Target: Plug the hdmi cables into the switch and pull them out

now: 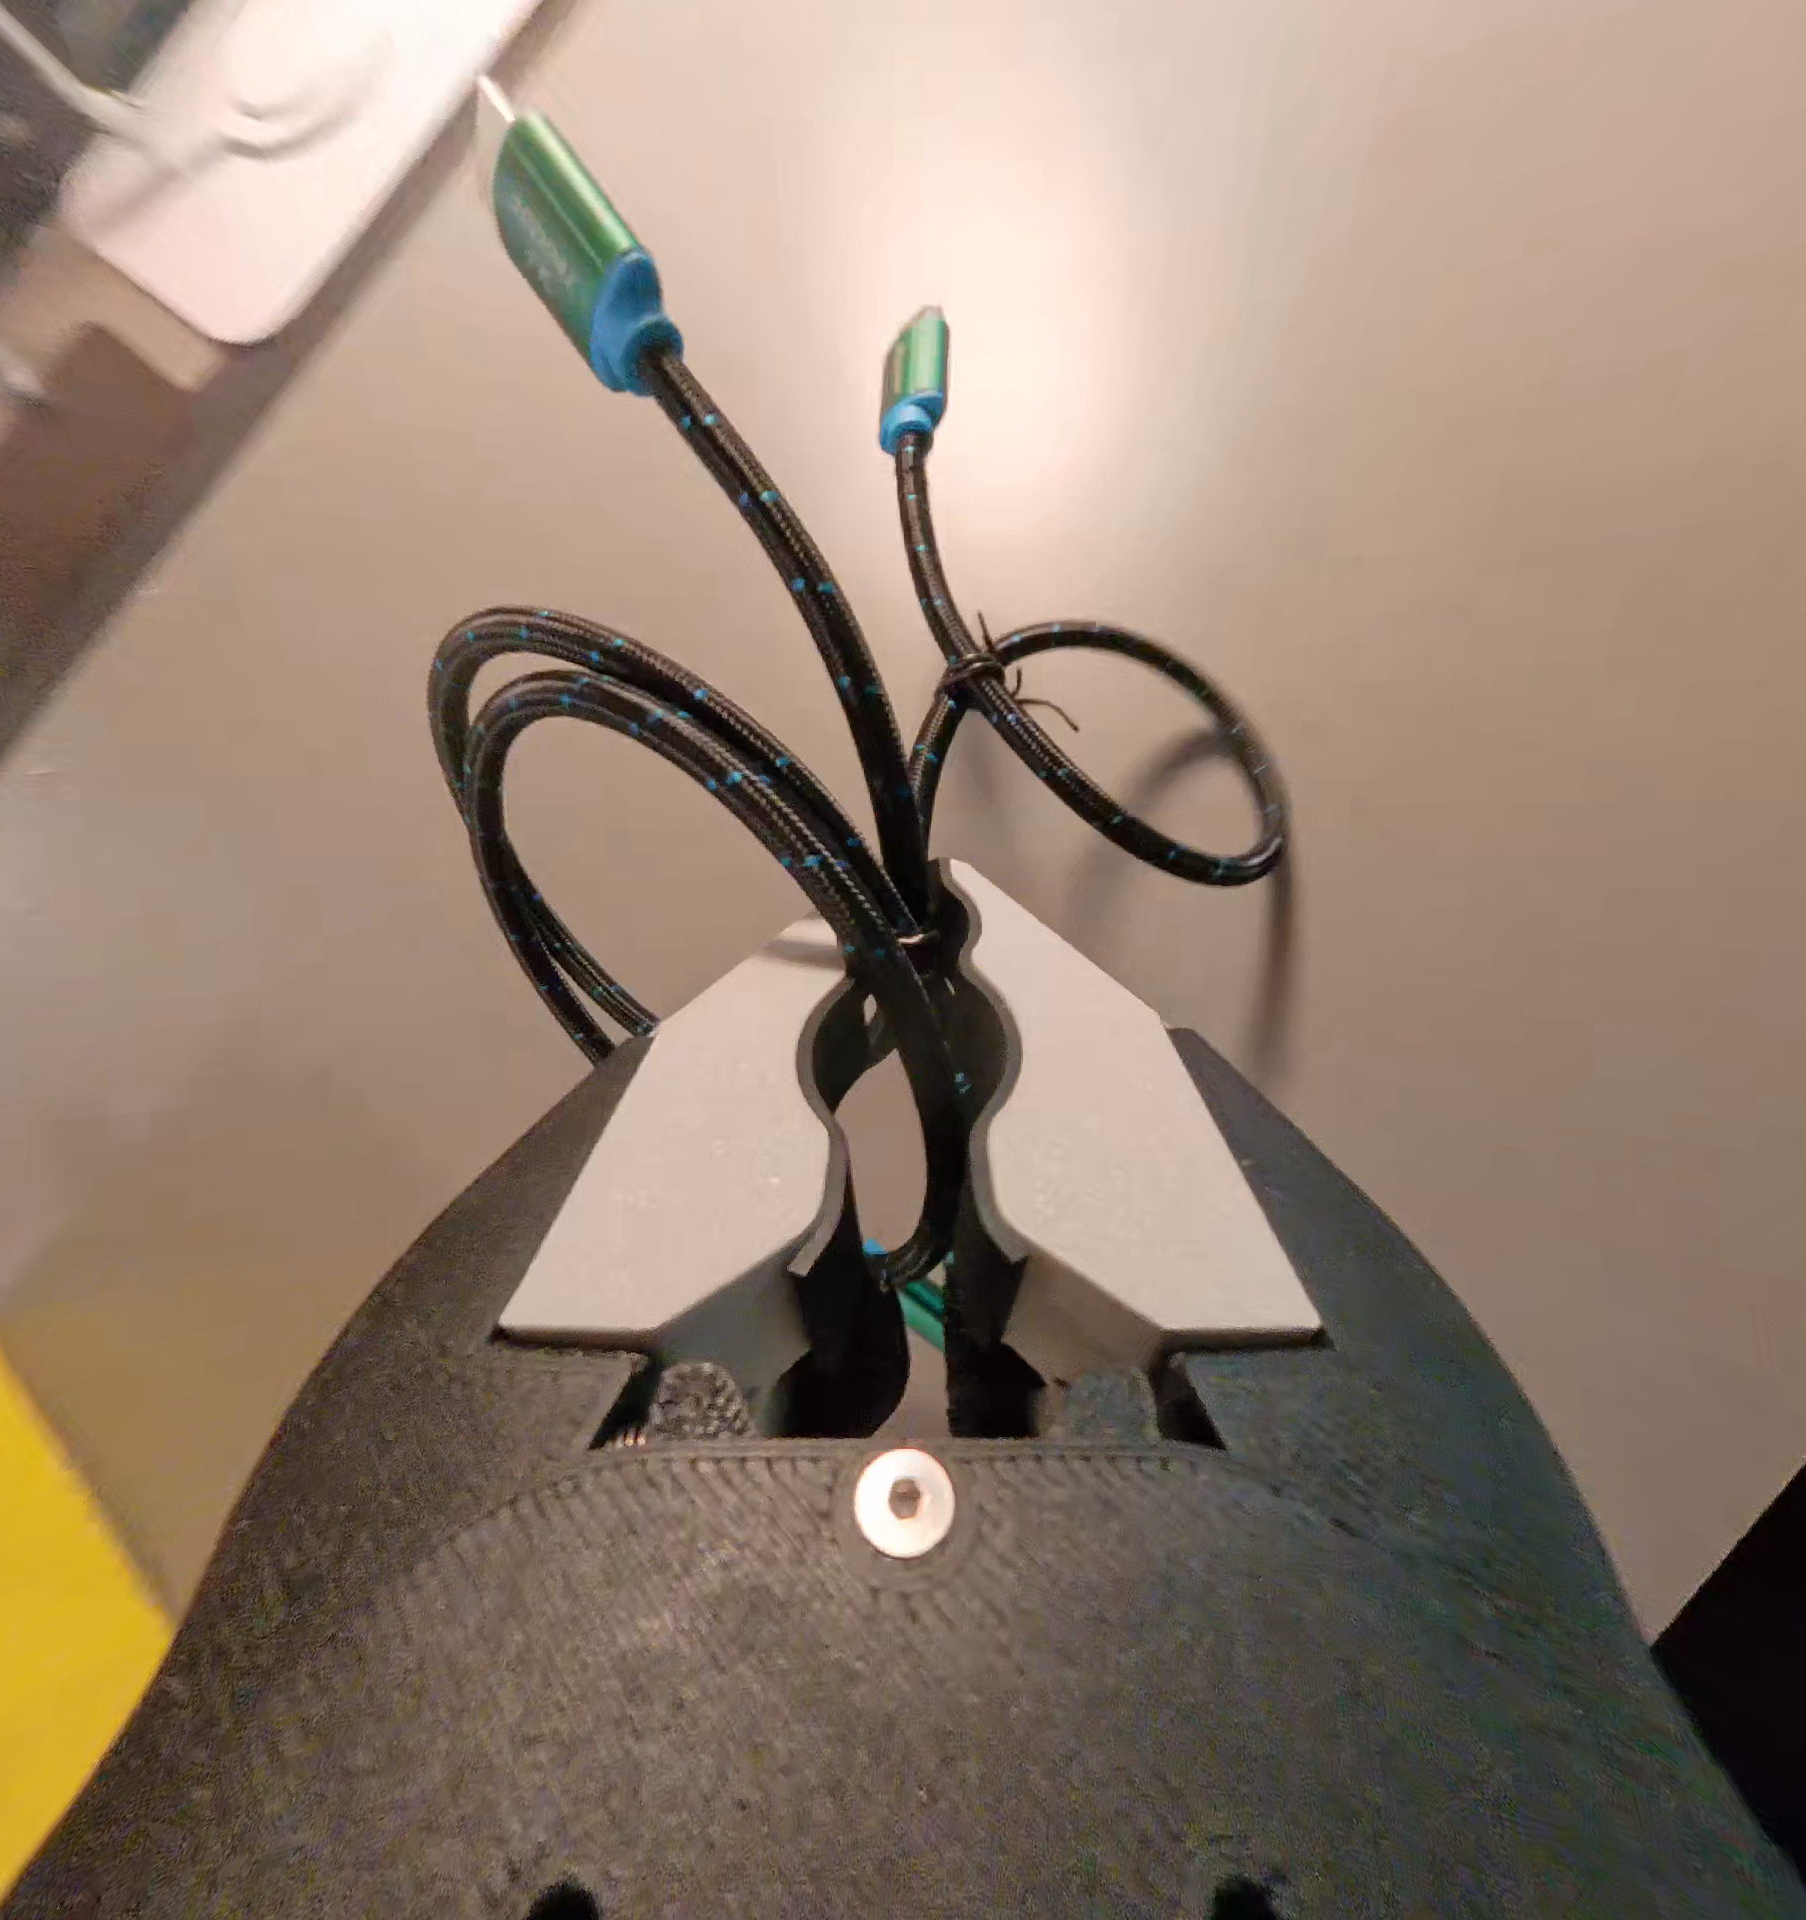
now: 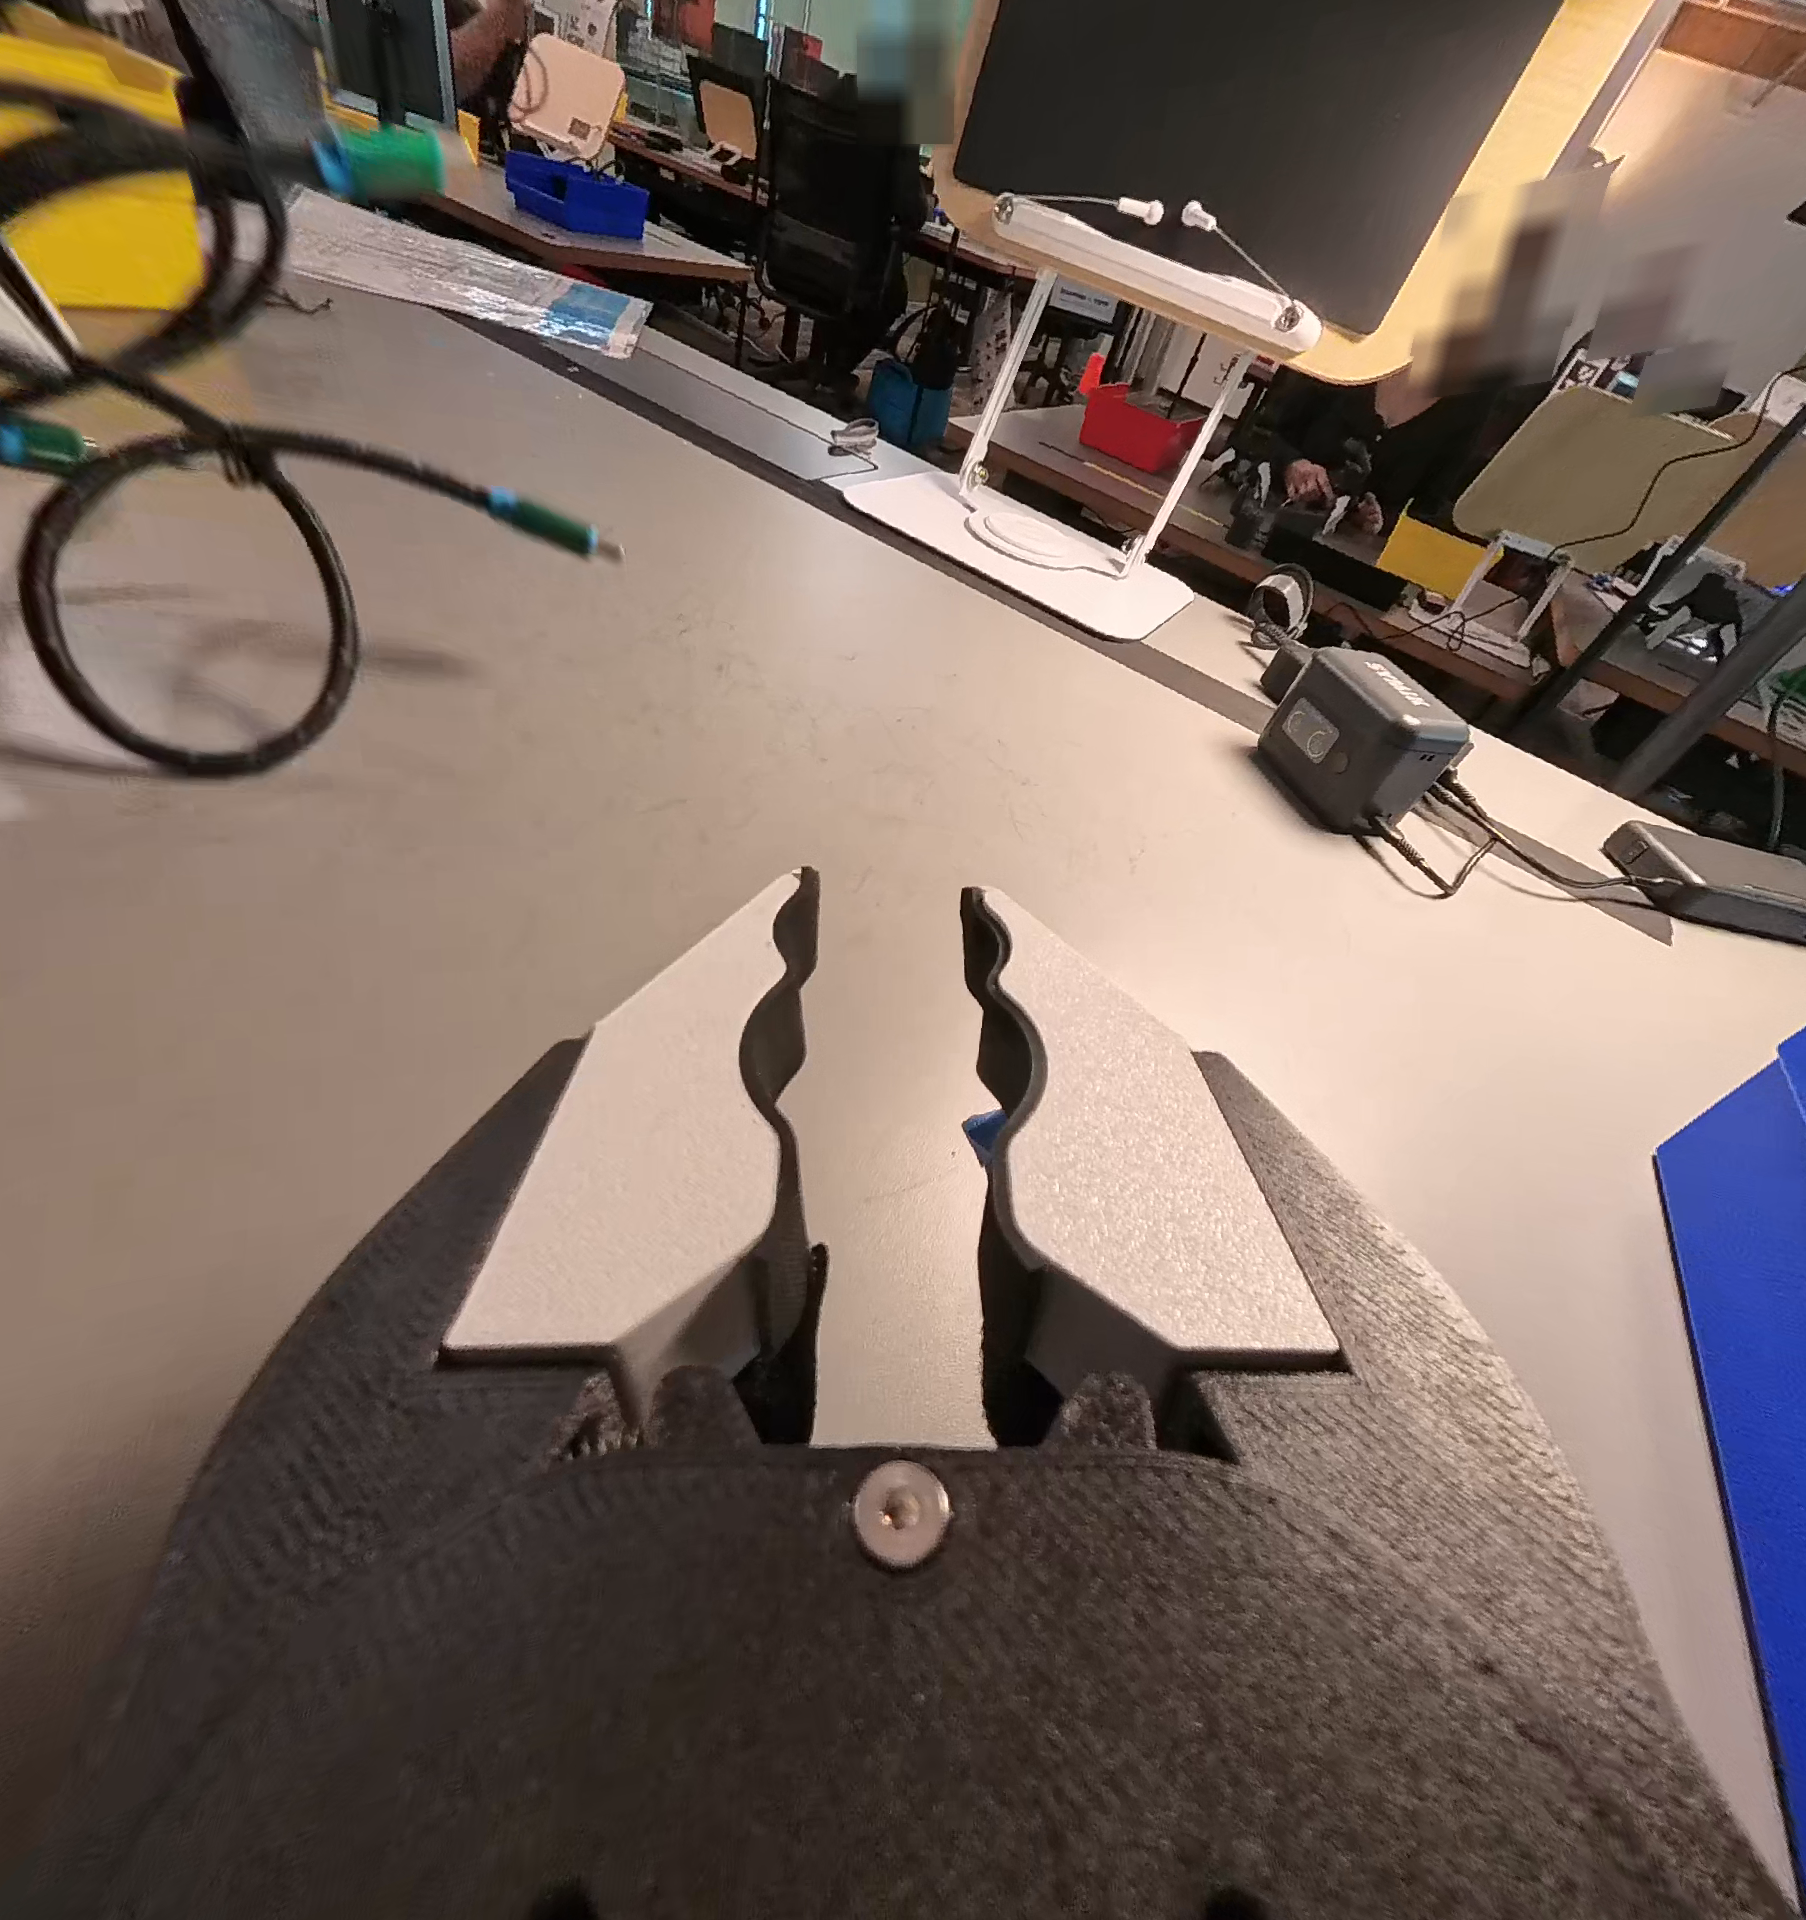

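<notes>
We've got the left gripper (image 1: 904, 935) clamped on the bundled hdmi cables (image 1: 878, 727), lifted clear of the bench (image 2: 670, 727). Right gripper (image 2: 888, 904) is partly open, empty. 2 green plugs (image 1: 566, 239) hang free. Switch not identifiable; nothing plugged yet, all steps remain.

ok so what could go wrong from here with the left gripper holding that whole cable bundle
The left gripper pinches several strands of the cable bundle at once, so a strand could slip out. The green plugs hang free on springy leads and may swing, making them hard to aim. The loose loop dangles low above the table and could snag. The right gripper is open and empty.
</notes>
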